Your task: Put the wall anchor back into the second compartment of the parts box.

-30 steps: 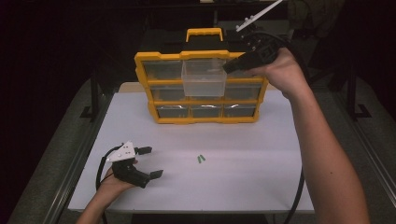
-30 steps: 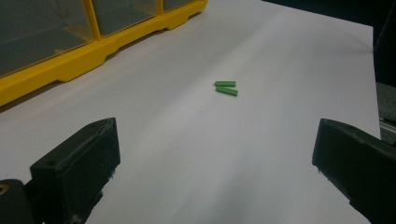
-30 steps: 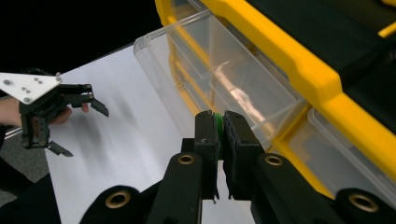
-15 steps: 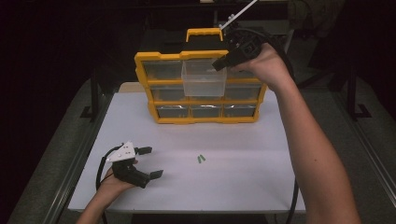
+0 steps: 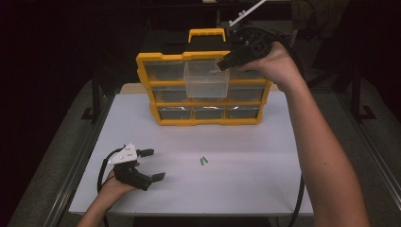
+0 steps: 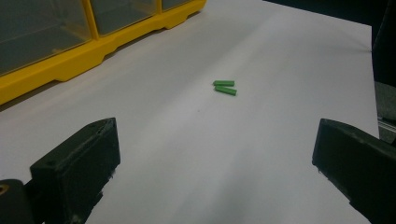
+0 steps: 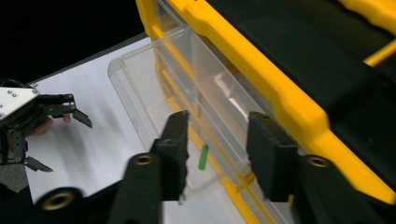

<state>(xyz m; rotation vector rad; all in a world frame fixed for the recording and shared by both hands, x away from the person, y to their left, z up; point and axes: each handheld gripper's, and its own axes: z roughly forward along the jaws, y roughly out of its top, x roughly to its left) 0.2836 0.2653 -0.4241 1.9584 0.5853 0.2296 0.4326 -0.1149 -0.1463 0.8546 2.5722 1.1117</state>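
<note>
Two green pieces (image 5: 204, 161) lie mid-table, 3 o'clock of splayed, empty left gripper (image 5: 150, 164). Right gripper (image 5: 226, 60) released above pulled-out clear drawer (image 5: 206, 78), third green piece (image 7: 203, 157) apparently dropping in. Likely step: loading drawer; next: fetch another.

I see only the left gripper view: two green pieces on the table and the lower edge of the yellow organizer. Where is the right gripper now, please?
Observer: The right gripper is held up at the top row of the organizer, with its jaws open.
Operator: Is any drawer open there?
Observer: Yes, the clear middle drawer of the top row is pulled out, close to the jaws.
Operator: Is anything inside it?
Observer: The right gripper view shows one green piece within the drawer's outline. I cannot tell whether it is resting or falling.
</note>
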